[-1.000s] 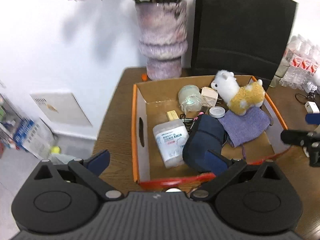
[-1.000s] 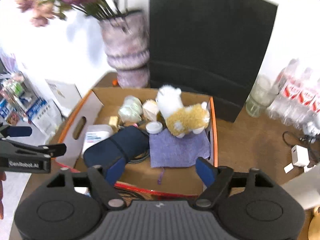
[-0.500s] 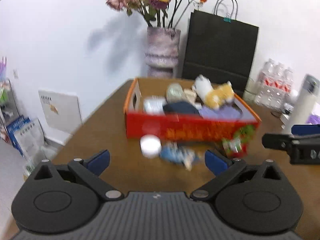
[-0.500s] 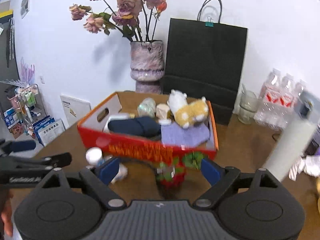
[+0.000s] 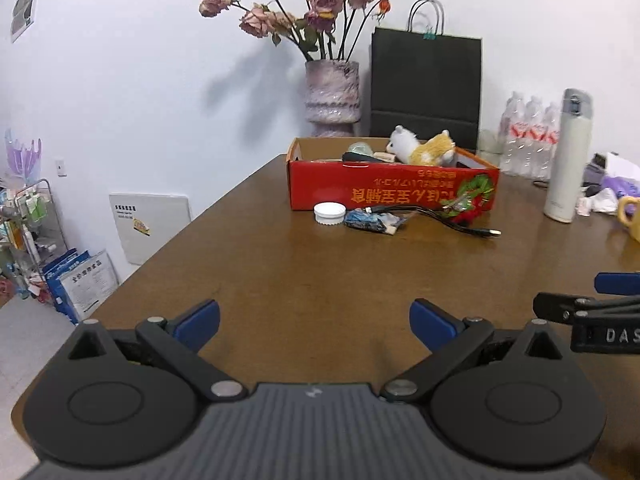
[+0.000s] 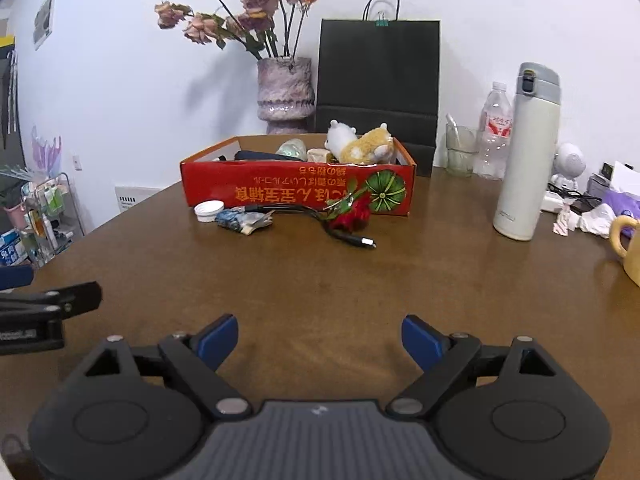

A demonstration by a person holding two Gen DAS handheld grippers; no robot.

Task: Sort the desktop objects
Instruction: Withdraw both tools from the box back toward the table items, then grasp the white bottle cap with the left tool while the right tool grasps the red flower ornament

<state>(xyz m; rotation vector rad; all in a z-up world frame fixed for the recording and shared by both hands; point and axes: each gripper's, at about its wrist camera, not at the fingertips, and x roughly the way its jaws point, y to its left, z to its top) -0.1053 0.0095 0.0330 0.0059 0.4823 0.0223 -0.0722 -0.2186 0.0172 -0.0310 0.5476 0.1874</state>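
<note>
A red cardboard box (image 5: 392,190) (image 6: 296,190) stands far across the brown table, holding a plush alpaca (image 5: 420,151) (image 6: 360,145) and other small items. In front of it lie a white cap (image 5: 329,213) (image 6: 209,210), a blue packet (image 5: 372,220) (image 6: 240,219), a black cable (image 5: 460,226) (image 6: 348,236) and a red flower (image 6: 354,214). My left gripper (image 5: 314,322) is open over bare tabletop near the front edge, well short of these. My right gripper (image 6: 320,338) is open too, nothing between its fingers. Each gripper shows at the side of the other's view.
A vase of dried roses (image 6: 285,92) and a black paper bag (image 6: 378,80) stand behind the box. To the right are a white flask (image 6: 526,152), a glass (image 6: 460,150), water bottles (image 5: 528,136), a yellow mug (image 6: 628,244) and crumpled tissue (image 6: 592,218). The table's left edge drops to the floor.
Both grippers have pulled back from above the box and sunk toward the near table edge; the box now looks small and far. Both stay open and empty.
</note>
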